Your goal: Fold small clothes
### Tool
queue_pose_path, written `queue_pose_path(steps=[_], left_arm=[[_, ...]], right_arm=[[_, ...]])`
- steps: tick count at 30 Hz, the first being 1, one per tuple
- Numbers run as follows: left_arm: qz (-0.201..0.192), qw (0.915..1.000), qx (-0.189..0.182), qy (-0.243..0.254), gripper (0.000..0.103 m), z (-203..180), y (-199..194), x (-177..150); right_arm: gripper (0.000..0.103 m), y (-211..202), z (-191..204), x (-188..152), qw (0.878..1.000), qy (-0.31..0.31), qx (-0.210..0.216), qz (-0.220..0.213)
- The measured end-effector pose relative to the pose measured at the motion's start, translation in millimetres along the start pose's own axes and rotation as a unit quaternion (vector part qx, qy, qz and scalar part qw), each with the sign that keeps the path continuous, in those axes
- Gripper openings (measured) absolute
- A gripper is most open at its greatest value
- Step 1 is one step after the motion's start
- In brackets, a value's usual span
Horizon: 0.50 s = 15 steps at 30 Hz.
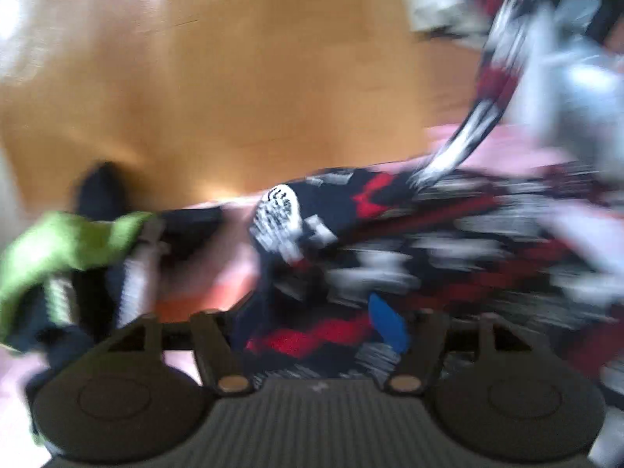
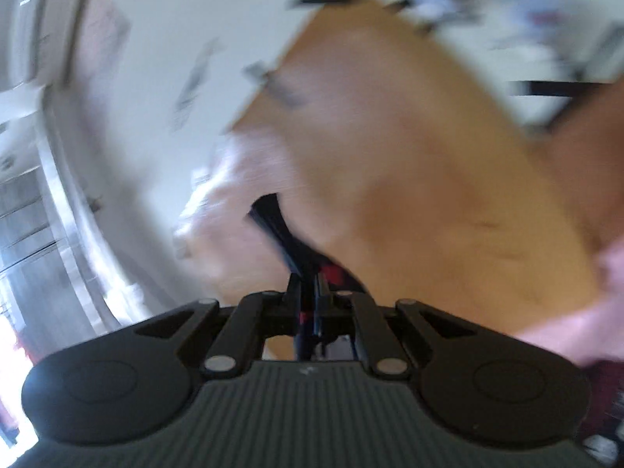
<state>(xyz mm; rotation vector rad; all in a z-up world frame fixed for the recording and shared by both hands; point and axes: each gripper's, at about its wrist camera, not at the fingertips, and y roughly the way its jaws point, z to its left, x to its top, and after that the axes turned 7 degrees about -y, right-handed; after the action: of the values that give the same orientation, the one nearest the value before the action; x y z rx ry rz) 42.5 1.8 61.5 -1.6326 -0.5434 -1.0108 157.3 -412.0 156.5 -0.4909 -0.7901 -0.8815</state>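
A dark navy garment [image 1: 390, 241] with red and white patterns lies crumpled on a pink cloth [image 1: 210, 277] in the left wrist view. My left gripper [image 1: 312, 335] hangs just over it, its jaws spread wide and open; the fingertips are lost in blur. A strip of the garment [image 1: 483, 117] rises to the upper right toward a blurred silver shape [image 1: 577, 89], seemingly my right gripper. In the right wrist view my right gripper [image 2: 308, 304] is shut on a bunched fold of the dark and red garment [image 2: 273, 222], which sticks out past the fingers.
The wooden table [image 1: 234, 78] stretches beyond the pink cloth. A bright green cloth [image 1: 66, 241] with white striped pieces lies at the left, a black object [image 1: 101, 191] behind it. Papers or a box [image 1: 436, 0] sit at the far right. Both views are heavily blurred.
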Motion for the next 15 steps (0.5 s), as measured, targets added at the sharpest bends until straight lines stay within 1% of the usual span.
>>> queue_pose_path(steps=[1, 2, 3, 4, 5, 6, 7, 8, 9, 10, 11, 12, 13, 15], left_arm=[[-0.002, 0.9996, -0.028, -0.006, 0.079, 2.8, -11.8, -0.4], [-0.007, 0.9989, -0.043, -0.016, 0.08, 8.5, -22.8, 2.7], [-0.014, 0.9983, -0.049, -0.029, 0.08, 16.9, -31.2, 9.5], [-0.018, 0.9973, -0.049, -0.051, 0.08, 25.9, -34.5, 19.0], [-0.018, 0.996, -0.046, -0.074, 0.081, 33.9, -31.2, 28.5], [-0.011, 0.9931, -0.044, -0.108, 0.081, 48.6, -23.8, 40.9], [-0.003, 0.9904, -0.044, -0.131, 0.079, 60.3, -12.9, 51.3], [0.006, 0.9879, -0.042, -0.149, 0.078, 73.2, 1.1, 60.2], [0.021, 0.9852, -0.043, -0.164, 0.078, 81.2, 15.7, 65.8], [0.049, 0.9804, -0.055, -0.183, 0.078, 89.0, 38.2, 72.8], [0.071, 0.9754, -0.068, -0.197, 0.077, 92.9, 59.7, 74.7], [0.099, 0.9677, -0.084, -0.216, 0.077, 97.8, 82.0, 76.3], [0.116, 0.9622, -0.094, -0.228, 0.076, 101.0, 94.5, 74.6], [0.134, 0.9542, -0.108, -0.245, 0.073, 105.0, 120.5, 69.5]], right_arm=[[0.009, -13.1, -14.8, -4.9, 1.0, 0.003, -0.03, 0.001], [0.009, -27.7, -29.0, -13.7, 0.998, 0.002, -0.065, 0.009], [0.013, -37.5, -38.7, -22.9, 0.994, -0.01, -0.102, 0.023], [0.014, -46.7, -47.3, -33.5, 0.987, -0.031, -0.154, 0.04], [0.017, -53.4, -54.5, -43.3, 0.977, -0.047, -0.202, 0.059], [0.029, -59.9, -62.4, -50.8, 0.965, -0.057, -0.244, 0.078], [0.034, -66.2, -68.9, -57.3, 0.956, -0.06, -0.276, 0.085], [0.034, -70.7, -71.4, -62.2, 0.949, -0.061, -0.299, 0.083], [0.034, -73.4, -72.4, -65.6, 0.946, -0.059, -0.31, 0.078], [0.034, -75.2, -74.3, -66.9, 0.948, -0.054, -0.304, 0.071], [0.034, -70.8, -70.2, -67.2, 0.954, -0.049, -0.287, 0.069], [0.034, -60.1, -64.8, -67.2, 0.962, -0.047, -0.259, 0.075], [0.034, -47.9, -63.2, -66.5, 0.967, -0.052, -0.234, 0.087], [0.034, -7.7, -48.2, -70.4, 0.975, -0.066, -0.174, 0.12]])
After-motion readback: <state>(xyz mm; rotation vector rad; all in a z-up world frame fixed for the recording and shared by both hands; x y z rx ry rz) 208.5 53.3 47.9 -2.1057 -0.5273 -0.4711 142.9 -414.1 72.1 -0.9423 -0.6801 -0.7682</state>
